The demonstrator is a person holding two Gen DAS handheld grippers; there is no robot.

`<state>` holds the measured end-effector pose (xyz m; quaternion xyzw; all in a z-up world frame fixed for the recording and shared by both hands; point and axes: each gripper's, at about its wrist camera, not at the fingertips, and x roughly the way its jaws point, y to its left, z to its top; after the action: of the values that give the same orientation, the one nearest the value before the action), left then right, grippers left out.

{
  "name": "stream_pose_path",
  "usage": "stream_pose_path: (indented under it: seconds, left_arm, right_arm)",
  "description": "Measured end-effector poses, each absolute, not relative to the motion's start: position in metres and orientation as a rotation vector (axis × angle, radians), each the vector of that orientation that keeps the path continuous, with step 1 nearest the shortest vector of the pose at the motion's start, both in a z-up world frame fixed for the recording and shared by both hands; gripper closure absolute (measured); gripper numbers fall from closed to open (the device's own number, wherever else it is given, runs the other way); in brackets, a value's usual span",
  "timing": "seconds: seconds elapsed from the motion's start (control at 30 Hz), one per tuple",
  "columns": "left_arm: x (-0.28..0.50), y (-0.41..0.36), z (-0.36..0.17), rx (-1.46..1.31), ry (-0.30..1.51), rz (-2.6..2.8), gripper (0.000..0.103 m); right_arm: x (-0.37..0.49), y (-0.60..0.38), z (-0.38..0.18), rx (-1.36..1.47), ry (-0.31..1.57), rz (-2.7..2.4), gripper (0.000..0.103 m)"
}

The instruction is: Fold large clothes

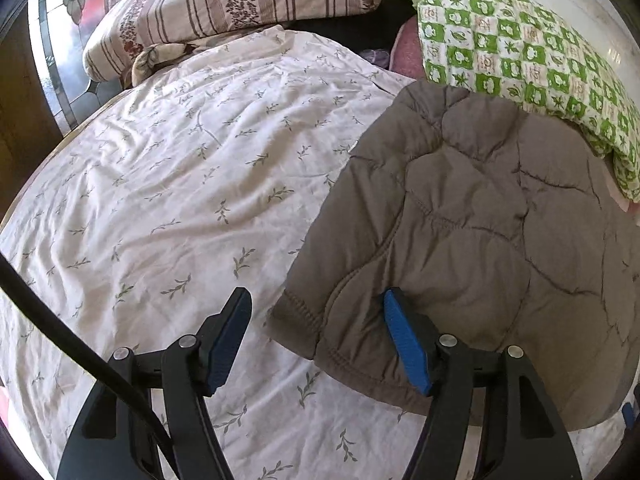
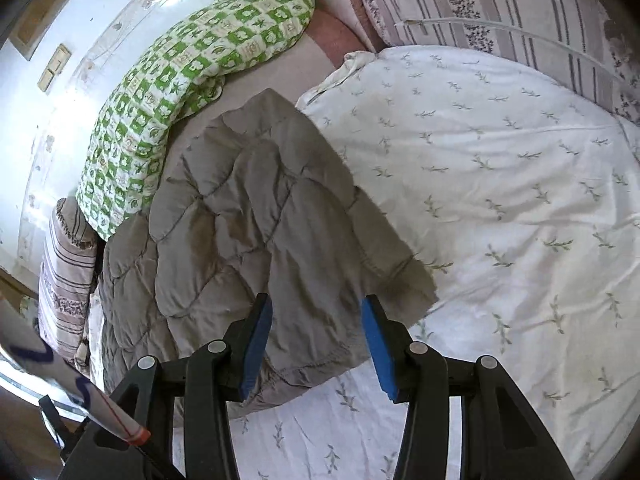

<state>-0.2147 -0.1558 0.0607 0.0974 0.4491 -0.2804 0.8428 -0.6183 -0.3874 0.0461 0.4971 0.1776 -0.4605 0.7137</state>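
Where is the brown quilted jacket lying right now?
The brown quilted jacket lies on the white leaf-print bedsheet, right side in the left wrist view, its far edge against the green checked quilt.

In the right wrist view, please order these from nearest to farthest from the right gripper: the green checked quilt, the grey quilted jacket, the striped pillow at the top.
From the right gripper:
1. grey quilted jacket, lying just ahead of the fingertips, its hem between them.
2. green checked quilt, behind the jacket, upper left.
3. striped pillow, along the top edge, upper right.

quilted jacket (image 1: 480, 220) cut off lower right
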Motion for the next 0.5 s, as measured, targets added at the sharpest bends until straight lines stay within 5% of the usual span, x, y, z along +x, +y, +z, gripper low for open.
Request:
stream_pose_path:
  seconds: [0.5]
  left_arm:
    - [-0.214, -0.156, 0.06, 0.23, 0.936, -0.554, 0.031]
  right_arm:
    - [-0.631, -0.384, 0.047, 1.125, 0.387, -1.033, 0.046]
